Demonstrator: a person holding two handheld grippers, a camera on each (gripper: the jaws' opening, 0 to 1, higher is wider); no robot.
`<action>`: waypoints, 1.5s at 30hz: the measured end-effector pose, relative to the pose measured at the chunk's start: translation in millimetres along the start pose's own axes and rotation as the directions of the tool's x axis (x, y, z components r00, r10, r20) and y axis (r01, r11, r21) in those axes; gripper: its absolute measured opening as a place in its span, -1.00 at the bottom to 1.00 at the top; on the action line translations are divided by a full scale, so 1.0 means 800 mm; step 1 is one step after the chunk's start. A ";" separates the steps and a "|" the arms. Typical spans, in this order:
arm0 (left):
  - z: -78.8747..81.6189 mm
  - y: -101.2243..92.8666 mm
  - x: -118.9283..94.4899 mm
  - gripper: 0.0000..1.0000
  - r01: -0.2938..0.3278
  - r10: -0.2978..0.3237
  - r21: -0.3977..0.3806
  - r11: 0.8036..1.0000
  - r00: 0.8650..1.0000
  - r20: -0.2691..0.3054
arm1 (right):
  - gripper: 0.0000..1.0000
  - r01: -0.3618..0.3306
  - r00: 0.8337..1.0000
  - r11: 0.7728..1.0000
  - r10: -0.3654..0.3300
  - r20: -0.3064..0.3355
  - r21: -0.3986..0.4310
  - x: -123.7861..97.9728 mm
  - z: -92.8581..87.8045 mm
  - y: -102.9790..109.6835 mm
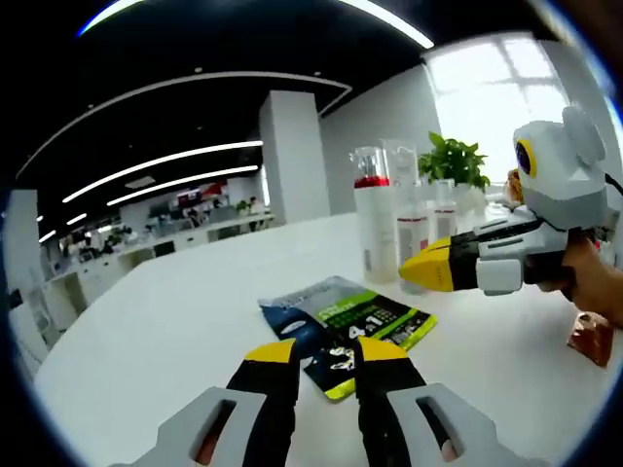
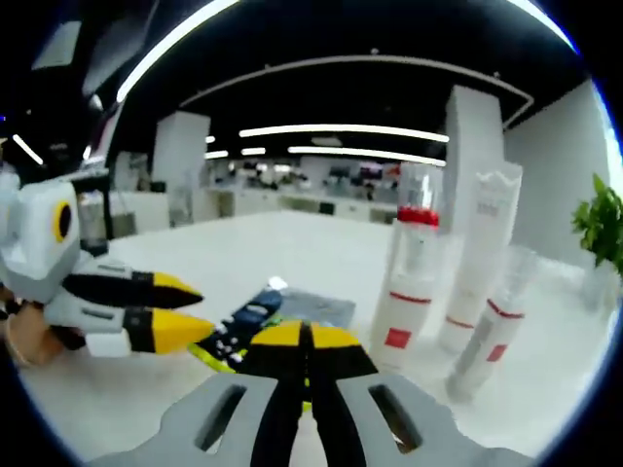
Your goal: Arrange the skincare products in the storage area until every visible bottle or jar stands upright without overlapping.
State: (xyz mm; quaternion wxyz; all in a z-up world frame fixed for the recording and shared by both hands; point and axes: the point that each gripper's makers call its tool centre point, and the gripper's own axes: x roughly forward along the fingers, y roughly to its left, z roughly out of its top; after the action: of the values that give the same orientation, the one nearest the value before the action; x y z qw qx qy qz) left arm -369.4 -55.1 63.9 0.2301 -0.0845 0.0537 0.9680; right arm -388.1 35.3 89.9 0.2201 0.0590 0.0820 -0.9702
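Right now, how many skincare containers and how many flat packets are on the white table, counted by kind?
Tall bottle with red band: 1
Tall white tube: 1
Small clear-capped bottle: 1
Flat blue-green packet: 1
Total: 4

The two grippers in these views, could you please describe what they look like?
Both match. The left gripper has two black jaws with yellow tips rising from pale grey moulded bases. The right gripper has the same black jaws, yellow tips and grey bases. Seen from the side, the right gripper has a white housing with a yellow-ringed dark circle, and a thin dark cable runs behind it.
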 end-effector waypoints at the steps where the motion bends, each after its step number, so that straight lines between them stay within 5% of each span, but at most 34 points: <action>1: 0.006 0.003 -0.002 -0.54 -0.009 0.009 0.010 1.000 1.000 0.023 | -1.00 0.003 1.000 1.000 -0.003 0.024 0.005 -0.002 0.005 -0.001; 10: 0.022 0.010 -0.008 -0.30 -0.050 0.047 0.032 0.998 0.994 0.096 | -0.82 -0.086 0.989 0.995 0.079 0.122 0.046 -0.004 0.024 0.007; 14: 0.029 0.018 -0.008 -0.33 -0.051 0.050 0.008 0.999 0.992 0.113 | -0.27 -0.186 0.969 0.979 0.170 0.177 0.082 -0.002 0.033 0.024; 18: 0.041 0.029 -0.016 -0.27 -0.070 0.071 -0.011 0.997 0.989 0.131 | 0.15 -0.145 0.966 0.989 0.139 0.218 0.009 0.001 0.043 0.023; 20: 0.065 0.050 -0.040 -0.28 -0.174 0.166 0.024 0.984 0.964 0.207 | 0.24 -0.121 0.974 0.992 0.124 0.190 -0.026 0.002 0.043 0.023; 22: 0.092 0.058 -0.066 -0.25 -0.200 0.192 -0.009 0.980 0.928 0.318 | 0.22 -0.115 0.965 0.991 0.128 0.227 -0.071 -0.003 0.053 0.028; 26: 0.110 0.061 -0.105 -0.22 -0.150 0.131 0.038 0.988 0.940 0.315 | 0.19 -0.180 0.951 0.980 0.195 0.240 -0.084 -0.008 0.063 0.052; 30: 0.115 0.065 -0.153 -0.29 -0.092 0.060 0.098 0.991 0.955 0.289 | 0.14 -0.300 0.928 0.941 0.326 0.180 -0.159 -0.010 0.056 0.104; 34: 0.107 0.085 -0.196 -0.47 -0.094 0.060 0.126 0.988 0.965 0.255 | 0.15 -0.452 0.878 0.881 0.467 0.104 -0.141 -0.016 0.060 0.164; 37: 0.086 0.091 -0.218 -0.55 -0.039 0.022 0.076 0.996 0.978 0.209 | 0.13 -0.512 0.844 0.843 0.529 0.089 -0.165 -0.025 0.074 0.197; 41: 0.034 0.122 -0.243 -0.68 -0.073 0.069 0.036 0.997 0.992 0.107 | 0.15 -0.582 0.793 0.795 0.601 0.094 -0.170 -0.037 0.093 0.240; 44: 0.002 0.144 -0.251 -0.79 -0.101 0.102 -0.021 0.995 0.993 0.063 | 0.18 -0.667 0.740 0.743 0.669 0.069 -0.056 -0.041 0.089 0.269; 45: -0.017 0.148 -0.251 -0.79 -0.096 0.096 -0.032 0.995 0.995 0.008 | 0.20 -0.694 0.719 0.720 0.693 0.060 -0.001 -0.041 0.086 0.277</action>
State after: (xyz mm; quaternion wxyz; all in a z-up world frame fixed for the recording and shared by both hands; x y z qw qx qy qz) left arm -244.5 -249.9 96.3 0.1823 -0.0807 0.0414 0.9791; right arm -267.1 -160.6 132.6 0.5685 0.0605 0.0371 -0.8196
